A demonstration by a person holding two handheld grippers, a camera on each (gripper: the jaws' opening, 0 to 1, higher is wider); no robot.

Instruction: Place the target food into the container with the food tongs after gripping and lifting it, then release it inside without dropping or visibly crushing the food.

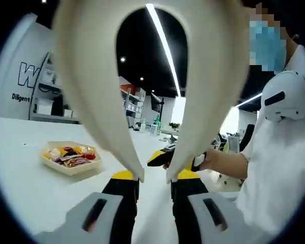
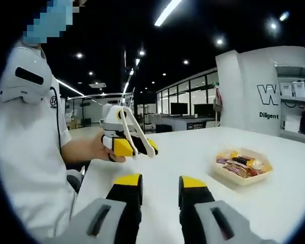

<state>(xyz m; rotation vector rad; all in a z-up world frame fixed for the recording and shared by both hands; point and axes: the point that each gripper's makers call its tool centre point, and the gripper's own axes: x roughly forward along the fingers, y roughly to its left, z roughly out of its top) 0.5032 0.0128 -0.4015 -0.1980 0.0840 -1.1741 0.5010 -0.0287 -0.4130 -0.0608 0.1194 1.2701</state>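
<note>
Left gripper view: the left gripper (image 1: 155, 185) clamps one pair of cream tongs (image 1: 152, 86), arms spread, tips apart and holding nothing. One tray (image 1: 71, 168) of wrapped snacks (image 1: 71, 155) sits on the table (image 1: 25, 152), too small to count.

Right gripper view: the right gripper (image 2: 160, 195) stands open and bare; tray at right, tongs' tips apart.
</note>
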